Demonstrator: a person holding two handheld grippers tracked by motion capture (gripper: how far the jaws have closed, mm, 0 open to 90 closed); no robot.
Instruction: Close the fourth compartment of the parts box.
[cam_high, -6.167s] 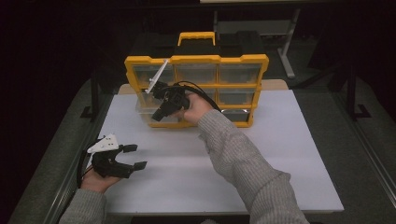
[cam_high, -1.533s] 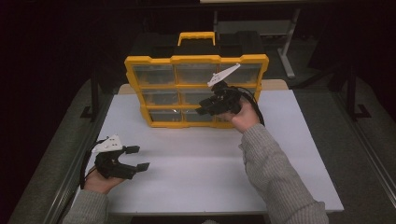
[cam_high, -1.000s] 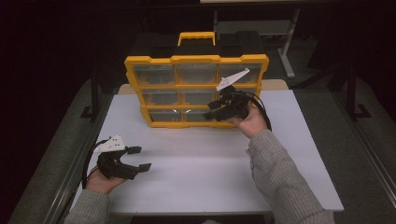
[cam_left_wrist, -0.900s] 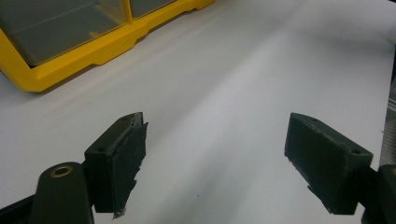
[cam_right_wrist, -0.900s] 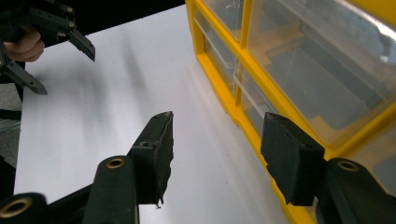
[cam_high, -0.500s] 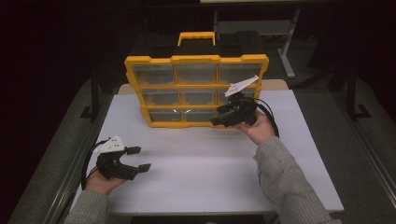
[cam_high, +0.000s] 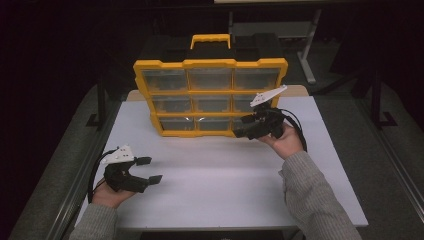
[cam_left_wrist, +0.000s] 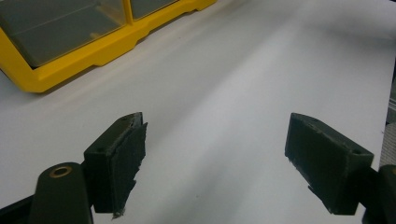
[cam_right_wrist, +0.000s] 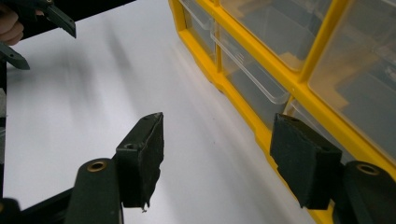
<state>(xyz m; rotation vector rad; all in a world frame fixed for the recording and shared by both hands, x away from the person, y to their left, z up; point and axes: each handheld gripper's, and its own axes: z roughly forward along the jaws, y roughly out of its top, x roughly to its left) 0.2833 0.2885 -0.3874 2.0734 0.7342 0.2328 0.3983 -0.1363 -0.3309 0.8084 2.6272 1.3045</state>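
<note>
Since the earlier frame our right gripper (cam_high: 243, 126) has slid right along the yellow organizer (cam_high: 210, 97), off the middle column to its lower right corner. Jaws wide open, empty; one pad (cam_right_wrist: 306, 165) overlaps the yellow frame. Left gripper (cam_high: 148, 170) unmoved, jaws spread wide, empty, organizer well ahead of its pads (cam_left_wrist: 122, 161).

Bright lit surface, dark surround, soft close-up views.

In the high view the white surface (cam_high: 215, 170) is evenly bright while the frame edges fall to near black. A glare spot sits on the organiser case (cam_high: 186, 119) at its lower drawers. In the right gripper view the surface shows streaky motion blur at upper left; the tongs (cam_right_wrist: 229, 158) look grainy.
</note>
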